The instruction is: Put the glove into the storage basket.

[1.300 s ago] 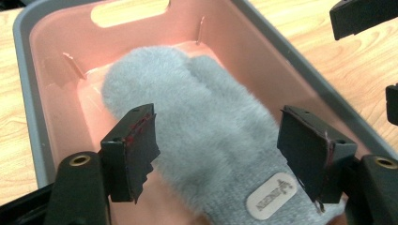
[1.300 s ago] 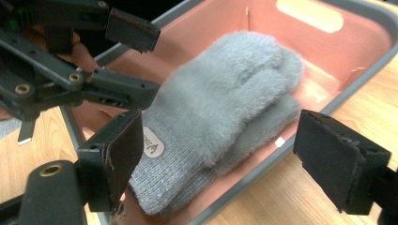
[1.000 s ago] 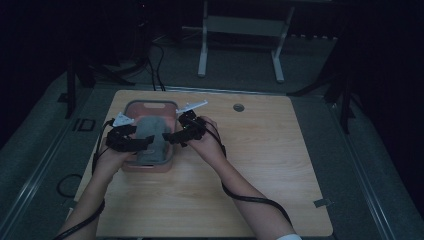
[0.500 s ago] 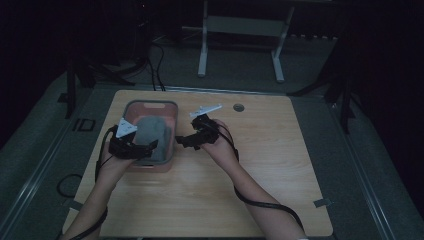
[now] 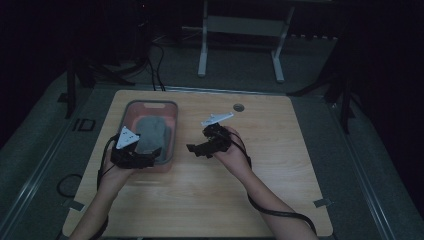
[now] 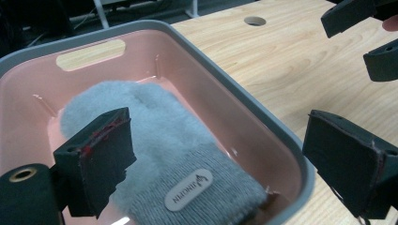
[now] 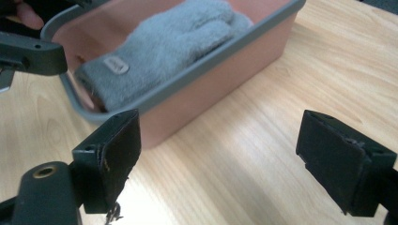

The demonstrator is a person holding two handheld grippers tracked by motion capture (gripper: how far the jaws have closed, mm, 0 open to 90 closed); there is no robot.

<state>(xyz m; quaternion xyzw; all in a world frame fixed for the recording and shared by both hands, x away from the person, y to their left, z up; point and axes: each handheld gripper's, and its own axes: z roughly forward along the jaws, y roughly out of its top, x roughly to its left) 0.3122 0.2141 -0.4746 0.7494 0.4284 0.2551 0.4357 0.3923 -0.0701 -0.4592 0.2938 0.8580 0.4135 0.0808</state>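
Wooden table (image 5: 280, 150); both tongs (image 5: 150, 159) (image 5: 197, 148) now off tub (image 5: 172, 131)

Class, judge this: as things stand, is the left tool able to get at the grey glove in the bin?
Probably yes. The left tool hangs open at the bin's near rim, and the glove lies uncovered inside with nothing over it; the right tool is off to the side.

Left tongs (image 5: 150, 157) agape, empty; right tongs (image 5: 196, 149) agape, empty.

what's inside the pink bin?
One grey knit mitten with an oval label patch, lying flat in the pink bin. Whatever is beneath the mitten is covered.
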